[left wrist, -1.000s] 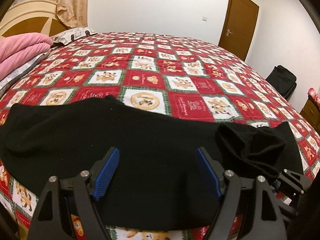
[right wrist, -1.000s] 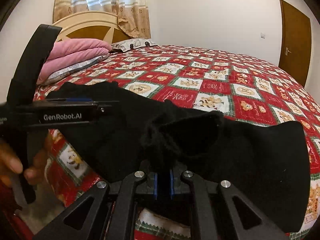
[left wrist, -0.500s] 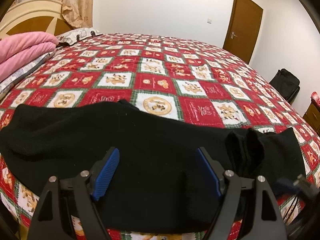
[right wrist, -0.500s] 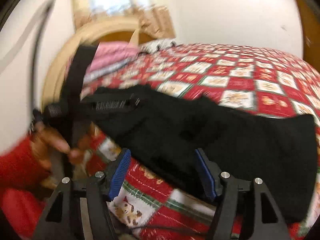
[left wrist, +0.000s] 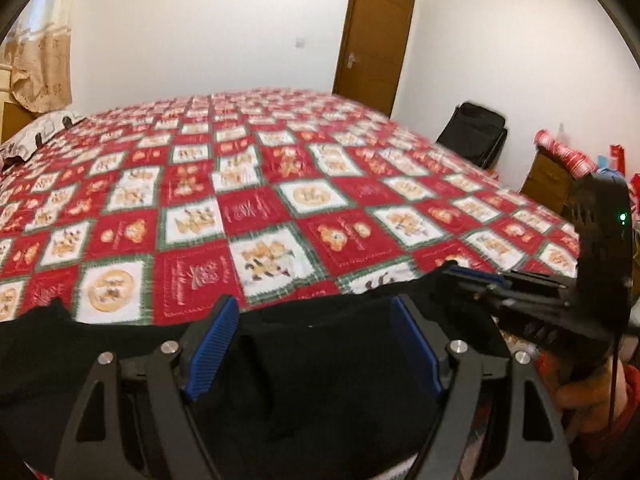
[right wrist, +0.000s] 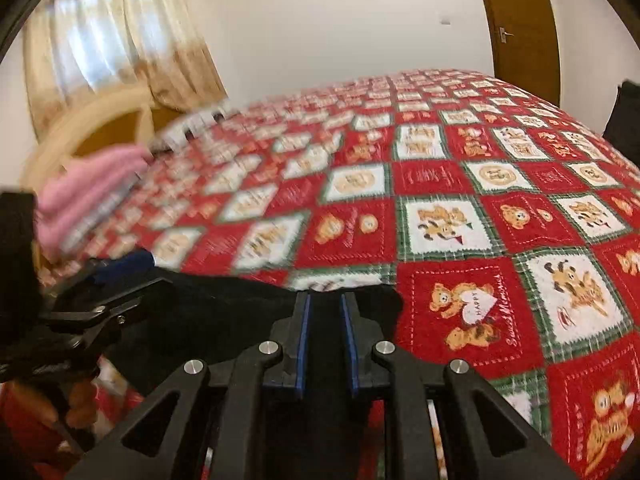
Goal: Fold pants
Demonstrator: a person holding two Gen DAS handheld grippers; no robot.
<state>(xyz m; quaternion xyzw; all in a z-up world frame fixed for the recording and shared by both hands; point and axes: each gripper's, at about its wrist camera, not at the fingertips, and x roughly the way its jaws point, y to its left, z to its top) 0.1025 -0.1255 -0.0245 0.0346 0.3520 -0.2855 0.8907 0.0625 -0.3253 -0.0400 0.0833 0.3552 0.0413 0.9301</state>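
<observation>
Pants: black pants [left wrist: 328,380] lie along the near edge of the bed, spread flat under both grippers; in the right wrist view the cloth [right wrist: 224,316] ends at a rounded corner just past the right gripper's fingertips.
Left gripper: left gripper [left wrist: 316,344] has its blue-padded fingers [left wrist: 210,346] spread wide apart above the dark fabric, holding nothing; whether they touch the cloth cannot be told.
Right gripper: right gripper [right wrist: 325,344] has its pads drawn close with a narrow gap between them, and black fabric fills that gap; it seems clamped on the pants. In the left wrist view it shows at the right side [left wrist: 476,280], blurred, over the edge of the cloth.
Bed: red, white and green quilt [left wrist: 280,184] with bear squares covers the bed.
Bedding: pink folded blankets [right wrist: 88,196] sit near the headboard [right wrist: 108,120], blurred.
Room: brown door [left wrist: 374,36] in the far wall, black suitcase [left wrist: 474,136] beside the bed, curtains [right wrist: 116,40] behind the headboard.
</observation>
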